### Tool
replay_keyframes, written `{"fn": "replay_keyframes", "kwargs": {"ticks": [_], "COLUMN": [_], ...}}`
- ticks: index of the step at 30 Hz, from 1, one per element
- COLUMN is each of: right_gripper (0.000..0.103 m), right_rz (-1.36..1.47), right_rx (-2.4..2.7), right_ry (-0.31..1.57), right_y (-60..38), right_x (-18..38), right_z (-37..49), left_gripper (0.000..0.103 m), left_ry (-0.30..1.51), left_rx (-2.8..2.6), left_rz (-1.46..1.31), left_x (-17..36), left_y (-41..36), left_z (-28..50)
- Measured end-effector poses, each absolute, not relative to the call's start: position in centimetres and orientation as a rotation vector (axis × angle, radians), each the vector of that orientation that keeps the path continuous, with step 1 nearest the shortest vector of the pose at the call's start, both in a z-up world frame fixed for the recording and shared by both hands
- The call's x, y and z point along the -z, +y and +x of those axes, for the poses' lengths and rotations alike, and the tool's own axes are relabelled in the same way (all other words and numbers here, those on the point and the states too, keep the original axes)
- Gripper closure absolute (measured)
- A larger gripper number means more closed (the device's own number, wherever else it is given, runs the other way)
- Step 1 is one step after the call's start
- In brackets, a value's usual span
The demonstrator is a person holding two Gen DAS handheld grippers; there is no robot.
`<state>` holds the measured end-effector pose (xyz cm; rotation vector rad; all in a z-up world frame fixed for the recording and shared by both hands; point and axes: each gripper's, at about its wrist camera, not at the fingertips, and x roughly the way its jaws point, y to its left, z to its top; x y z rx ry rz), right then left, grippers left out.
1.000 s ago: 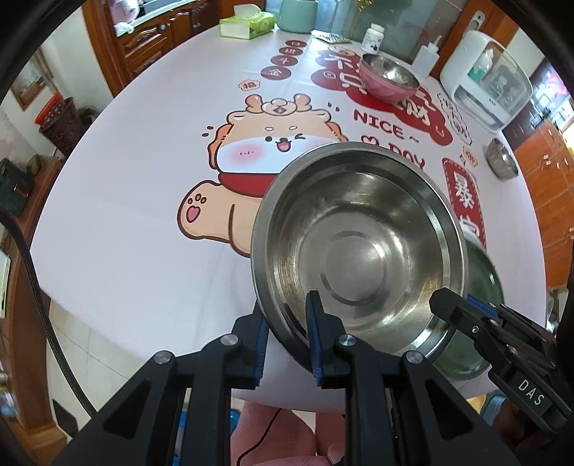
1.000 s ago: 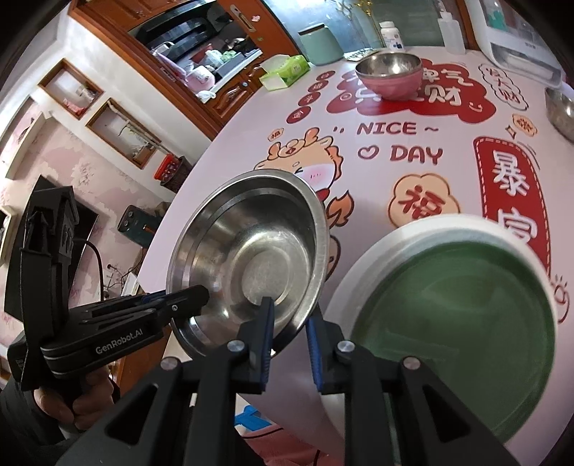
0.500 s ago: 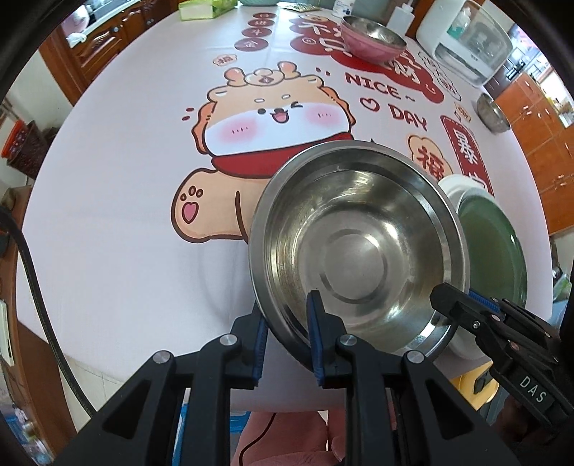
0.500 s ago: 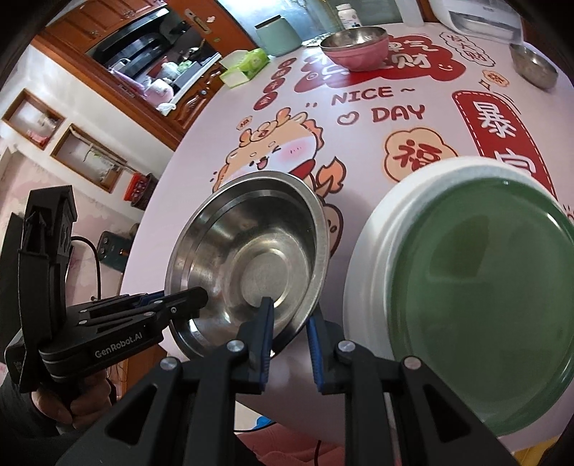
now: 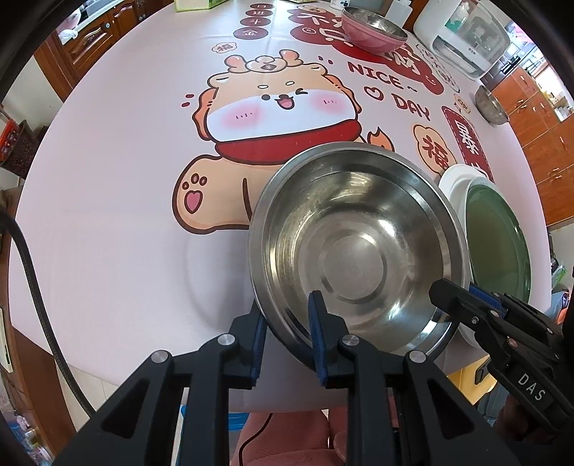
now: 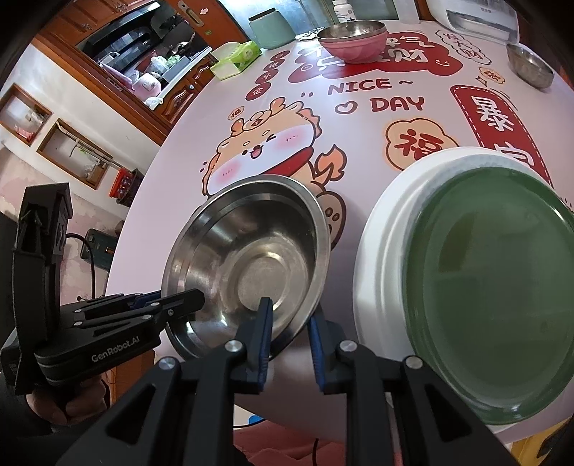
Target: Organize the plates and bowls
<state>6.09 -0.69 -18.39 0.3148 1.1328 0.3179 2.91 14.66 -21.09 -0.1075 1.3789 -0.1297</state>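
Printed tablecloth [image 5: 118, 200] is covering the round table, with a pink bowl [image 5: 373, 30] and a small bowl [image 5: 490, 104] well apart at the far side. The left gripper [image 5: 287, 335] and right gripper [image 6: 287, 335] are each straddling the steel bowl's [image 5: 358, 247] rim, jaws narrow; the left's have just been easing open, rim between them. The bowl is sitting low beside the stacked plates [image 6: 477, 286]. Judged step: setting down. Next: freeing both grips and backing off.

Steel bowl [image 5: 358, 247], centre frame: bare silver. Plate [image 6: 491, 286], right: green on a white plate [image 6: 387, 229]. Tablecloth [image 5: 118, 179]: pale pink, orange cartoon dragon, red panels. Bowl [image 6: 353, 43], upper frame: pink outside.
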Motion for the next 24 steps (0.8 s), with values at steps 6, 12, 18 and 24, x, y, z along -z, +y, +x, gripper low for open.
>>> {"fn": "replay_keyframes", "kwargs": {"ticks": [6, 12, 18, 24], "right_gripper": [0.082, 0.066, 0.054, 0.051], "right_rz": [0.306, 0.305, 0.309, 0.297], "right_rx": [-0.305, -0.295, -0.267, -0.245], "right_ry": [1.131, 1.115, 1.08, 1.079], "right_y": [-0.8, -1.1, -2.0, -3.0], "right_x": [18.3, 18.0, 17.1, 16.2], "right_z": [6.0, 5.5, 5.1, 4.9], "left_gripper": [0.081, 0.079, 0.077, 0.072], "left_ry": [1.37, 1.351, 1.332, 1.309], "left_rx": [0.129, 0.126, 0.108, 0.08], "left_rz": [-0.111, -0.116, -0.127, -0.156], "left_x": [20.8, 20.4, 20.0, 19.0], "left_y": [15.1, 15.1, 15.5, 16.4], "left_z": [2.4, 2.1, 1.7, 1.4]}}
